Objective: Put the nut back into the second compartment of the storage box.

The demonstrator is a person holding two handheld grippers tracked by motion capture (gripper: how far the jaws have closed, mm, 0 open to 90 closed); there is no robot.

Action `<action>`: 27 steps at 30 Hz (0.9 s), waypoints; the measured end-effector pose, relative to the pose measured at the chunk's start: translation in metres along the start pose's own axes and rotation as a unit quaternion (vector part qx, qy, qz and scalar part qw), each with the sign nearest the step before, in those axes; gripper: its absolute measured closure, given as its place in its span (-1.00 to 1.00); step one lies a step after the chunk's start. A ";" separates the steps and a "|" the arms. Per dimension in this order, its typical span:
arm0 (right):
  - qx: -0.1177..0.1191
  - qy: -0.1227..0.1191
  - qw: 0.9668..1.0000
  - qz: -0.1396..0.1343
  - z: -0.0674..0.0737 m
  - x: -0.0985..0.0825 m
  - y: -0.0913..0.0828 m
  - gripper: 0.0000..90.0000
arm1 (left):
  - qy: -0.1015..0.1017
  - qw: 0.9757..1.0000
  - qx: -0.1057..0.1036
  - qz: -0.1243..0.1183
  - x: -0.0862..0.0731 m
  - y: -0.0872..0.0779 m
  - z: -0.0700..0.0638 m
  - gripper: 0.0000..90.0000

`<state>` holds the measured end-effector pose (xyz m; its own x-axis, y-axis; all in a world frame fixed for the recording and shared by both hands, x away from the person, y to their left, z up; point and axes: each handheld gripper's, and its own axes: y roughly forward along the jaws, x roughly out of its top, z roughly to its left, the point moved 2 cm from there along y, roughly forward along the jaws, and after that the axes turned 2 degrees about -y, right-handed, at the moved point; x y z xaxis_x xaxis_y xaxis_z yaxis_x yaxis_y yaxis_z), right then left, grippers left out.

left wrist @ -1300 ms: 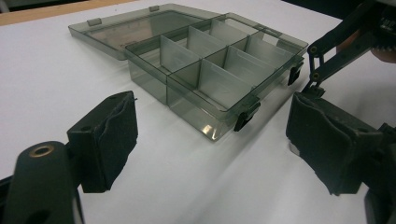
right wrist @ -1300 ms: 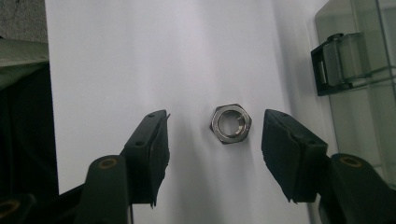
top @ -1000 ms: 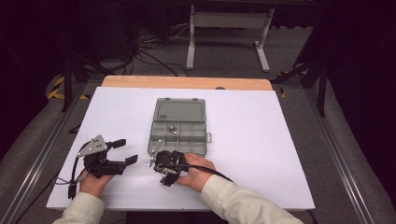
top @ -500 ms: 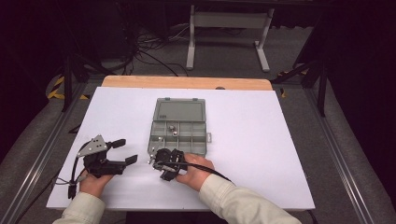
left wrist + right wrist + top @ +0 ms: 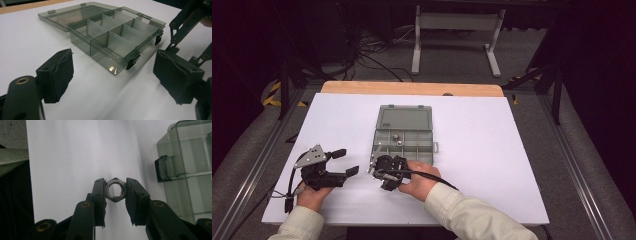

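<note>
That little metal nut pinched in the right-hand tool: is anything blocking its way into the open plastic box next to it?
Nothing visible does. The right gripper has just been closing and its pads press on the hex nut beside the compartment box. The lid lies folded back flat, so the compartments stand open on top. The left gripper waits apart.
</note>
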<state>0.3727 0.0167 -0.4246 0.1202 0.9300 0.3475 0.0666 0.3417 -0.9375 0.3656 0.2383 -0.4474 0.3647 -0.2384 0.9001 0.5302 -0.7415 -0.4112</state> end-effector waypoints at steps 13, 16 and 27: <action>-0.008 0.007 1.000 -0.005 -0.014 0.004 -0.030 0.55 | -0.003 1.000 0.002 0.000 -0.001 -0.001 -0.001 -0.61; -0.010 0.011 1.000 -0.008 -0.020 0.006 -0.035 0.55 | -0.004 1.000 0.002 -0.003 -0.001 -0.002 -0.001 -0.61; -0.020 0.033 0.999 -0.024 -0.042 0.010 -0.048 0.55 | -0.004 1.000 0.002 -0.002 -0.001 -0.001 -0.001 -0.61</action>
<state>0.4122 0.0036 -0.3755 0.1799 0.9014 0.3938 0.1127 0.3788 -0.9186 0.3643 0.2387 -0.4476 0.3690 -0.2297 0.9006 0.5354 -0.7395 -0.4080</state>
